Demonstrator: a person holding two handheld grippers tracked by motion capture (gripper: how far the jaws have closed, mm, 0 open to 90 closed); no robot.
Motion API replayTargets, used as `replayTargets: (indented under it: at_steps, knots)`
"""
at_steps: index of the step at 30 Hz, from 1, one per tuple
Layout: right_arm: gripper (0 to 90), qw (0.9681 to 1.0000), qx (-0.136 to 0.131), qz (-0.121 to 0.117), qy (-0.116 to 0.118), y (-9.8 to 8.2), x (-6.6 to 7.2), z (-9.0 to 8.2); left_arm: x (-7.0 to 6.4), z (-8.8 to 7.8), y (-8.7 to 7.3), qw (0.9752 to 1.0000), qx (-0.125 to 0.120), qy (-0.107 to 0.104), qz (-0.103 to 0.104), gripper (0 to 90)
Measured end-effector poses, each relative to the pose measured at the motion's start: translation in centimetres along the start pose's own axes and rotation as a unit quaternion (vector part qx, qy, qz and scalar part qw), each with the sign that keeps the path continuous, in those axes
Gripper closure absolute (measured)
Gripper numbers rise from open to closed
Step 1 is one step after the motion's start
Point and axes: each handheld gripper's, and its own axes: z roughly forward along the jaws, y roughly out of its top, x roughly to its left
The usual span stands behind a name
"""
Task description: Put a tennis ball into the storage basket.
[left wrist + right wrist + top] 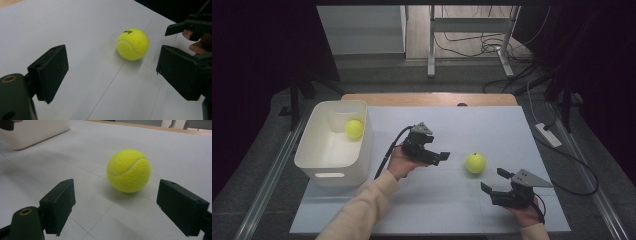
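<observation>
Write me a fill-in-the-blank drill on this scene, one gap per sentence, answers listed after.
1. The bin holds ____ ball.
2. The ball on the table lies between the two ____.
3. The jaws of the right gripper stand ____, with nothing between them.
4. The left gripper points toward the loose ____.

Missing words: one; grippers; open; ball

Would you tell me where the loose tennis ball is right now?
In the high view the tennis ball lies on the white table, right of centre, between the left gripper and right gripper.
</observation>
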Motion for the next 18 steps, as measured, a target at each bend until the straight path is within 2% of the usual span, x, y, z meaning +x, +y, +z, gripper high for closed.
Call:
replayTargets:
  at_steps: [18]
  knots:
    - [15.4, 0.9999, -0.009, 0.007, -0.002, 0.1, -0.2, -0.3, -0.5, 2.3, 0.0, 0.9999, 0.007, -0.011, 0.008, 11.0]
